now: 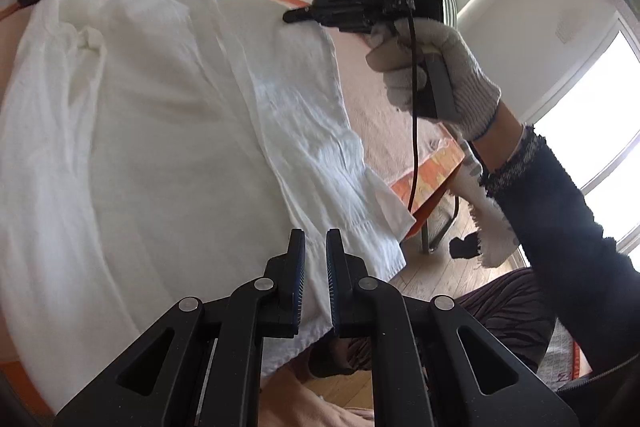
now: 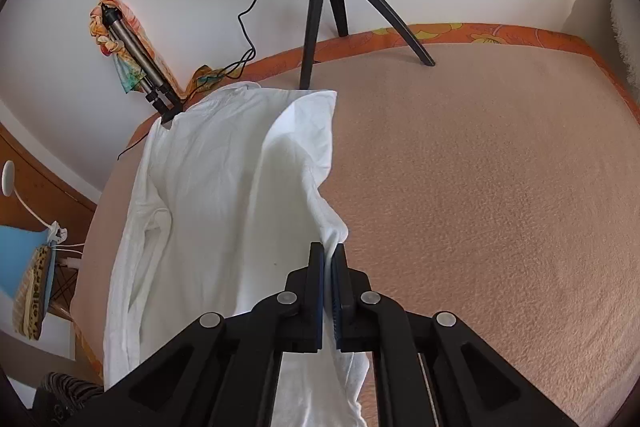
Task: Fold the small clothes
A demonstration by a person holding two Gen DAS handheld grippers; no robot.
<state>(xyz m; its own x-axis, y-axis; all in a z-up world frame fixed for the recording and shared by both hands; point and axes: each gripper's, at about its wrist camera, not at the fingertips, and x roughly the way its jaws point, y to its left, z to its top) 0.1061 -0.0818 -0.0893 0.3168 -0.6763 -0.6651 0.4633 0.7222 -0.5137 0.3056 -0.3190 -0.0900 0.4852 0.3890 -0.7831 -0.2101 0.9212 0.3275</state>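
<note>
A white garment (image 1: 160, 115) lies spread on a pink blanket-covered table (image 2: 480, 187). My left gripper (image 1: 316, 239) is shut on its near hem, with cloth pinched between the pads. My right gripper (image 2: 330, 253) is shut on the garment's right edge (image 2: 332, 227) and lifts a fold of it over the body. In the left wrist view the right gripper (image 1: 292, 15) shows at the garment's far right edge, held by a gloved hand (image 1: 440, 75). The garment also fills the left half of the right wrist view (image 2: 208, 207).
A black tripod (image 2: 328, 19) with a ring light stands at the table's far edge. A folded tripod (image 2: 136, 55) wrapped in a colourful cloth leans by the wall. The table's orange-trimmed edge (image 1: 432, 179) drops to a wooden floor (image 1: 440, 267) on the right.
</note>
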